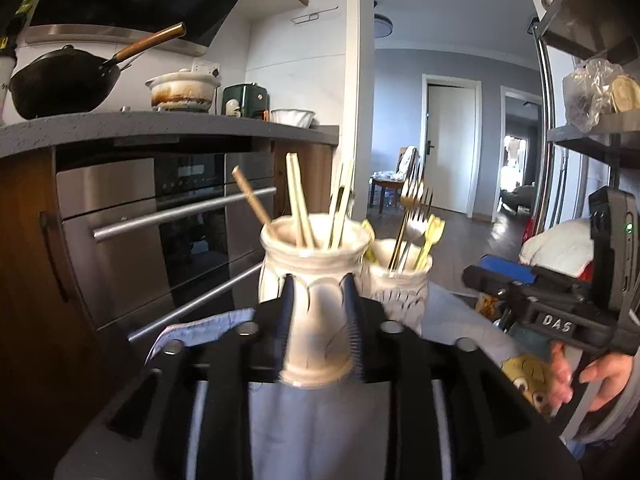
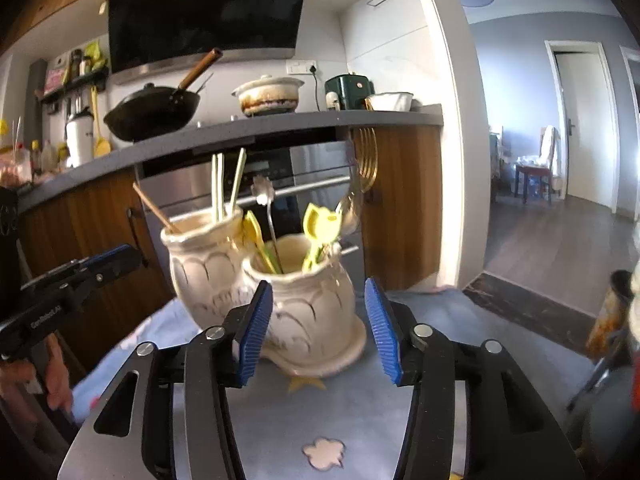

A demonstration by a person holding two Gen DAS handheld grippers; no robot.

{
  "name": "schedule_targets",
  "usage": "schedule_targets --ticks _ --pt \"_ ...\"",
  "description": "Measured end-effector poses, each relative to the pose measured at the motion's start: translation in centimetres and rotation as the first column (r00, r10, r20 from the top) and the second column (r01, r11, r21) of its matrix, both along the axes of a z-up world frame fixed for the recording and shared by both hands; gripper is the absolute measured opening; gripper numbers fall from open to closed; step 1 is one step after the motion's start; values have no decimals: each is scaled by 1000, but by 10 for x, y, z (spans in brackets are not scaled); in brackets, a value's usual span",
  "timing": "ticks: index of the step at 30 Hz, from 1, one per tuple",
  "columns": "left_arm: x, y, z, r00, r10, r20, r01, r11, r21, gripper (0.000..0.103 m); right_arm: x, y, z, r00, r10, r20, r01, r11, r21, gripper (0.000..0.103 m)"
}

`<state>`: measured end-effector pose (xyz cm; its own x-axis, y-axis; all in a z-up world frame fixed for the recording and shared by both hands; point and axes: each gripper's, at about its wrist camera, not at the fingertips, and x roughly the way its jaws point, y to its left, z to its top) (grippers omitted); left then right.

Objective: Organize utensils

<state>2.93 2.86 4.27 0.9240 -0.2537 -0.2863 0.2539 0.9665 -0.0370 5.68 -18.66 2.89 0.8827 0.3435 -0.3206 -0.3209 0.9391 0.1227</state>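
While the 2 cream jars stood side by side on the blue cloth (image 2: 360,412), the step in hand was judged to be the shifting of the jars themselves, the utensils being already sorted into them. The chopstick jar (image 1: 316,304) was clamped at its waist by the left gripper (image 1: 318,326), both pads pressed against its sides. The fork jar (image 2: 310,308), holding forks and yellow utensils (image 2: 320,226), was seen touching the first jar at about 10 o'clock from it, its foot resting on the cloth.

The right gripper (image 2: 320,330) was held level and low, its blue pads (image 2: 254,332) spread apart on either side of the fork jar, the left pad close to or touching it and the right one clear. Closing on that jar was judged to be what the next move called for, squarely and gently, since the glazed sides looked slippery and the tall handles could tip. The left gripper was likewise held level, pointing toward 12 o'clock at the oven (image 1: 176,216).
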Motion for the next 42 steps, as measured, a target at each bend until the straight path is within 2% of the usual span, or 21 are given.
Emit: schedule_targets --ticks 3,5,6,8,10,13,19,26,42 --pt "-7 3 -6 1000 15 9 -15 1000 15 47 -9 -1 -3 1000 3 11 -3 999 -33 60" --pt "-12 4 -10 999 29 18 -29 999 27 61 -15 0 -5 1000 20 23 -18 999 -51 67" --pt "-12 4 -11 999 31 21 -32 999 32 65 -16 1 -6 999 24 29 -23 998 -64 70" --pt "-14 4 -13 999 38 26 -39 998 45 79 -20 6 -10 998 30 51 -23 993 -114 73" --pt "-15 4 -15 998 45 34 -47 998 45 87 -20 10 -14 998 41 49 -34 990 -140 74" --pt "-19 5 -19 997 57 51 -59 997 46 96 -21 8 -15 997 53 54 -46 991 -129 79" --pt "-20 6 -21 996 67 51 -69 997 44 98 -24 -3 -14 996 51 69 -46 997 -70 91" --pt "-24 -2 -20 996 55 73 -60 995 77 98 -28 -4 -12 994 57 92 -52 997 -59 93" --pt "-17 2 -23 996 77 37 -80 995 64 98 -30 -4 -10 994 59 91 -54 997 -54 94"
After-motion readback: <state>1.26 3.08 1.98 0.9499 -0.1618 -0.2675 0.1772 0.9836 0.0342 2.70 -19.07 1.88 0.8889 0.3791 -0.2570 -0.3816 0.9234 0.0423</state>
